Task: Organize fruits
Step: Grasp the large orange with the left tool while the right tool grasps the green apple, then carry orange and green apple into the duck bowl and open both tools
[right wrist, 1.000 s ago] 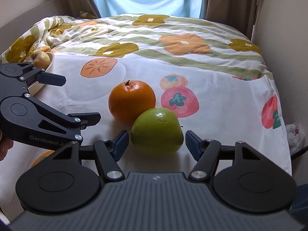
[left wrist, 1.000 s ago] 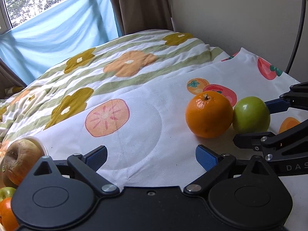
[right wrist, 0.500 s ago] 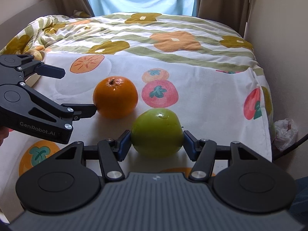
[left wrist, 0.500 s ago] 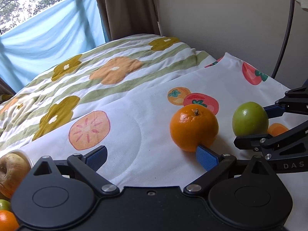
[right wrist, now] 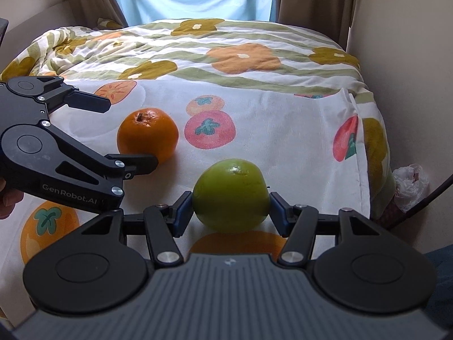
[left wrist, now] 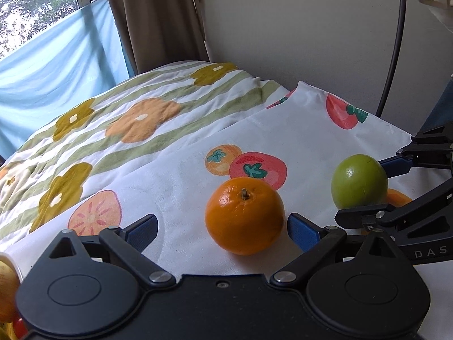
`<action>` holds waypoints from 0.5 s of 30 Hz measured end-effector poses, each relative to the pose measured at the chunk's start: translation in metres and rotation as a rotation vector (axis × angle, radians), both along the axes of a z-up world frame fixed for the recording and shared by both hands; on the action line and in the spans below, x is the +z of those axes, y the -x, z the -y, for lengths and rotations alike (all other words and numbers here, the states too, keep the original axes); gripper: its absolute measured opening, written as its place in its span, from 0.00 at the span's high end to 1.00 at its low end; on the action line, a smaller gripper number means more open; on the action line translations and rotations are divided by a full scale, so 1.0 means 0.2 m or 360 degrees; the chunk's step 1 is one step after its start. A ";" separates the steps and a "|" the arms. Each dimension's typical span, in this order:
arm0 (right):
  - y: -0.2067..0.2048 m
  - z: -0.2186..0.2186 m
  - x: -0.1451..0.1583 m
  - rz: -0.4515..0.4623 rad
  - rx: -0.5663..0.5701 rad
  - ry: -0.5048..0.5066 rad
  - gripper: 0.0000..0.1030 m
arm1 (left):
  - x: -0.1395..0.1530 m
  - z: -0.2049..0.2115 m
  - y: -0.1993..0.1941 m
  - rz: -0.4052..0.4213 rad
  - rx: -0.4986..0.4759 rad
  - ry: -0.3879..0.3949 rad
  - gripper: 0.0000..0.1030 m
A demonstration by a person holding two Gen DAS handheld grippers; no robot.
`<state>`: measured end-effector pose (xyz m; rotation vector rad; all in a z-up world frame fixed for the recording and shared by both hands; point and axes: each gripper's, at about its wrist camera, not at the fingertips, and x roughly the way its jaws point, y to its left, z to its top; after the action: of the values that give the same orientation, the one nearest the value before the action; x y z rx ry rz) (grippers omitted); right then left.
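An orange lies on the fruit-print cloth, between the open jaws of my left gripper, nearer the right pad and not gripped. It also shows in the right wrist view. My right gripper is shut on a green apple and holds it lifted off the cloth. The apple also shows in the left wrist view with the right gripper's fingers around it. The left gripper shows in the right wrist view.
A white bowl rim with a brownish fruit sits at the far left edge. A flowered quilt covers the bed behind. A wall and a black cable stand to the right. A white plastic bag lies beside the bed.
My right gripper closed on the green apple and lifted it away from the orange. My left gripper swung right until the orange came between its open jaws.
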<state>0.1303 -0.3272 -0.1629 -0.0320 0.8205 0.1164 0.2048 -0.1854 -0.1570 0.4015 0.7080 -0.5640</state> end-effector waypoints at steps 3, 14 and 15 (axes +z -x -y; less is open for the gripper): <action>0.01 0.00 0.00 0.0001 -0.0006 -0.0001 0.30 | -0.02 0.03 -0.02 -0.0041 -0.0006 -0.0006 0.15; 0.01 0.01 0.00 0.0000 -0.0012 -0.0019 0.30 | -0.04 0.04 -0.01 -0.0100 0.0009 0.0060 0.36; 0.01 0.01 0.00 0.0001 -0.0012 -0.0023 0.30 | -0.04 0.03 -0.01 -0.0111 0.0026 0.0060 0.37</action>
<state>0.1285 -0.3289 -0.1622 -0.0152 0.8190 0.1156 0.2069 -0.1918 -0.1646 0.3418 0.7661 -0.5772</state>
